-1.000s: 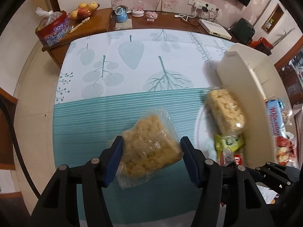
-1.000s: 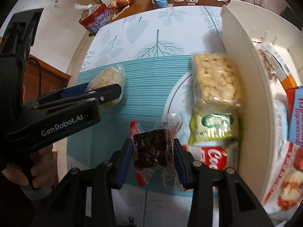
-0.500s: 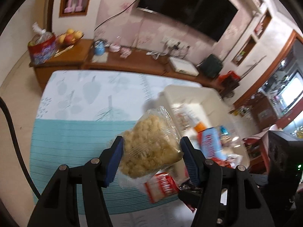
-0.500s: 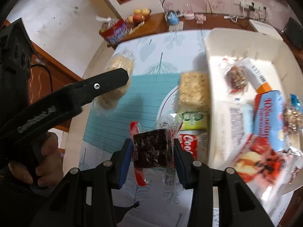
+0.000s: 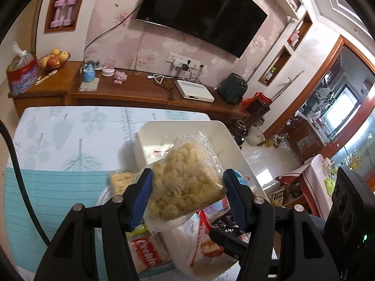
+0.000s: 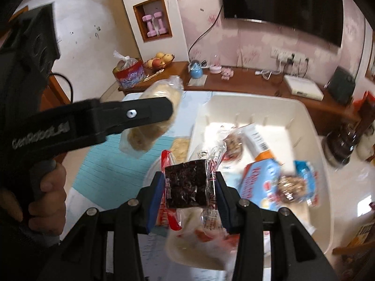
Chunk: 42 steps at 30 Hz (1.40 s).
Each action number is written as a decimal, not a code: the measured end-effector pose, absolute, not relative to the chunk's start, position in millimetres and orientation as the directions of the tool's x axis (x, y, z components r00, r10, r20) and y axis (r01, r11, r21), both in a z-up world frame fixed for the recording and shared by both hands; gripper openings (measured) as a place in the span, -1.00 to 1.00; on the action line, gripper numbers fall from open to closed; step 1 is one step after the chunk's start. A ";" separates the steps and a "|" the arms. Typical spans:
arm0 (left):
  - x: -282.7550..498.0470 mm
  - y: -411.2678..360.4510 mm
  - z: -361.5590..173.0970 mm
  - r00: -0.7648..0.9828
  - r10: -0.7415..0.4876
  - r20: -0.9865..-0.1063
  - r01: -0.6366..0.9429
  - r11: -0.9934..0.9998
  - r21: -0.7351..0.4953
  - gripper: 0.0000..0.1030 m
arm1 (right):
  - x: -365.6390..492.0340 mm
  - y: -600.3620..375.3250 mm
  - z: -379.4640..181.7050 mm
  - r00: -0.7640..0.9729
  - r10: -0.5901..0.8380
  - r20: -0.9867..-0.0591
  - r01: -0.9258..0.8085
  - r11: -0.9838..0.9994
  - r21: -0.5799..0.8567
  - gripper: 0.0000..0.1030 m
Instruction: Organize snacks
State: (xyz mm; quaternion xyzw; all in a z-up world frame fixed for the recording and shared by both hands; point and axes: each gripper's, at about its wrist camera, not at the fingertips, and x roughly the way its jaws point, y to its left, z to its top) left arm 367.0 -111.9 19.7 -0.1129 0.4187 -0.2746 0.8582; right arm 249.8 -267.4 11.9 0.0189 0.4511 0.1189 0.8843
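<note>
So that both snacks can drop into the white bin (image 6: 316, 126), left gripper (image 5: 187, 187) pinches a puffed-rice pack (image 5: 185, 182) above it, right gripper (image 6: 188, 185) pinching a dark brownie pack (image 6: 186, 183).

Puffed-rice snack (image 5: 185, 182): clear crinkly plastic wrap, glossy, lumpy pale-yellow cake inside. Dark snack (image 6: 186, 183): shiny transparent film over a rough, near-black block. Left gripper (image 5: 187, 192) and right gripper (image 6: 188, 189): matt black plastic bodies, ribbed blue rubbery pads, small bright metal pins. White bin (image 6: 311, 126): smooth cream plastic, slight sheen. Tablecloth (image 5: 58, 135): matt fabric look, teal stripes and leaf print. Sideboard (image 5: 131, 91): polished reddish-brown wood. TV (image 5: 201, 9): glossy black screen. Wallpaper (image 5: 152, 44): matt, pink floral. Packets in the bin: shiny printed foil or plastic, blurred.
</note>
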 end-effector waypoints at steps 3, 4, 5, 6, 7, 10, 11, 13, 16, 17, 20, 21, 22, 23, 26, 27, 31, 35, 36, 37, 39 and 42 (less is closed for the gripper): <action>374.4 -128.2 16.8 0.492 -0.580 -0.649 0.390 0.814 -0.432 0.16 | 252.6 -278.4 9.2 0.582 0.199 -0.789 -0.181 0.977 0.113 -0.17; 377.5 -134.6 14.7 0.488 -0.586 -0.647 0.395 0.810 -0.435 0.16 | 254.4 -284.1 8.0 0.585 0.190 -0.789 -0.171 0.979 0.108 -0.17; 379.9 -139.3 13.4 0.485 -0.588 -0.647 0.397 0.807 -0.436 0.17 | 255.7 -287.5 6.7 0.587 0.184 -0.788 -0.165 0.981 0.106 -0.17; 382.6 -144.4 11.9 0.482 -0.591 -0.647 0.399 0.805 -0.438 0.17 | 257.3 -292.6 5.9 0.591 0.176 -0.787 -0.155 0.982 0.104 -0.16; 385.4 -149.5 9.8 0.478 -0.594 -0.647 0.401 0.803 -0.441 0.17 | 258.8 -298.3 5.1 0.594 0.167 -0.787 -0.145 0.984 0.100 -0.15; 391.3 -163.3 5.8 0.470 -0.597 -0.649 0.402 0.800 -0.445 0.18 | 261.7 -311.6 1.0 0.592 0.140 -0.794 -0.113 0.989 0.090 -0.13; 392.9 -166.5 4.2 0.470 -0.596 -0.651 0.400 0.801 -0.444 0.18 | 262.5 -314.5 -0.7 0.590 0.133 -0.796 -0.103 0.991 0.089 -0.13; 395.3 -171.2 0.2 0.472 -0.581 -0.663 0.387 0.812 -0.437 0.19 | 265.7 -323.0 -4.8 0.586 0.124 -0.801 -0.084 0.992 0.092 -0.12; 397.2 -172.1 -4.7 0.469 -0.568 -0.677 0.359 0.822 -0.442 0.27 | 269.3 -332.6 -10.9 0.576 0.110 -0.810 -0.059 0.994 0.093 -0.01; 397.6 -171.2 -5.6 0.471 -0.567 -0.676 0.351 0.823 -0.446 0.29 | 271.2 -336.4 -13.8 0.570 0.105 -0.815 -0.047 0.994 0.095 0.07; 399.7 -165.5 -8.9 0.478 -0.550 -0.684 0.329 0.835 -0.442 0.50 | 272.6 -344.5 -19.2 0.558 0.099 -0.824 -0.016 0.994 0.108 0.13; 399.9 -164.0 -9.3 0.482 -0.543 -0.688 0.323 0.840 -0.436 0.50 | 272.5 -345.8 -20.3 0.557 0.096 -0.825 -0.007 0.994 0.111 0.15; 400.3 -161.6 -10.4 0.483 -0.533 -0.694 0.316 0.846 -0.430 0.50 | 272.4 -346.8 -21.2 0.556 0.095 -0.826 0.000 0.993 0.115 0.19; 400.0 -159.9 -10.8 0.482 -0.527 -0.700 0.311 0.850 -0.425 0.51 | 272.4 -347.3 -22.2 0.555 0.097 -0.826 0.003 0.993 0.119 0.20; 400.3 -154.2 -13.5 0.478 -0.504 -0.720 0.298 0.864 -0.407 0.53 | 272.8 -346.1 -24.6 0.552 0.102 -0.828 0.004 0.992 0.125 0.20; 399.9 -152.2 -14.0 0.479 -0.496 -0.724 0.294 0.868 -0.401 0.53 | 272.4 -345.1 -24.6 0.551 0.104 -0.828 0.004 0.992 0.127 0.20; 398.8 -141.3 -15.2 0.479 -0.478 -0.737 0.276 0.878 -0.390 0.55 | 270.7 -339.3 -24.9 0.549 0.112 -0.829 0.002 0.991 0.136 0.20; 398.3 -128.1 -16.2 0.476 -0.468 -0.745 0.265 0.884 -0.385 0.58 | 269.0 -331.7 -22.4 0.554 0.112 -0.825 0.002 0.991 0.135 0.20; 398.1 -125.3 -16.2 0.475 -0.462 -0.749 0.262 0.887 -0.381 0.60 | 268.2 -328.8 -21.4 0.556 0.108 -0.824 0.003 0.991 0.132 0.20; 398.1 -121.8 -16.8 0.472 -0.456 -0.755 0.258 0.890 -0.376 0.60 | 267.1 -325.6 -20.1 0.559 0.104 -0.823 0.006 0.992 0.129 0.20; 400.1 -114.3 -17.7 0.454 -0.443 -0.773 0.248 0.896 -0.368 0.60 | 265.6 -320.6 -17.7 0.563 0.098 -0.821 0.014 0.992 0.127 0.20; 402.9 -102.9 -15.9 0.441 -0.411 -0.798 0.228 0.911 -0.343 0.60 | 261.4 -313.2 -14.3 0.566 0.084 -0.820 0.033 0.992 0.125 0.20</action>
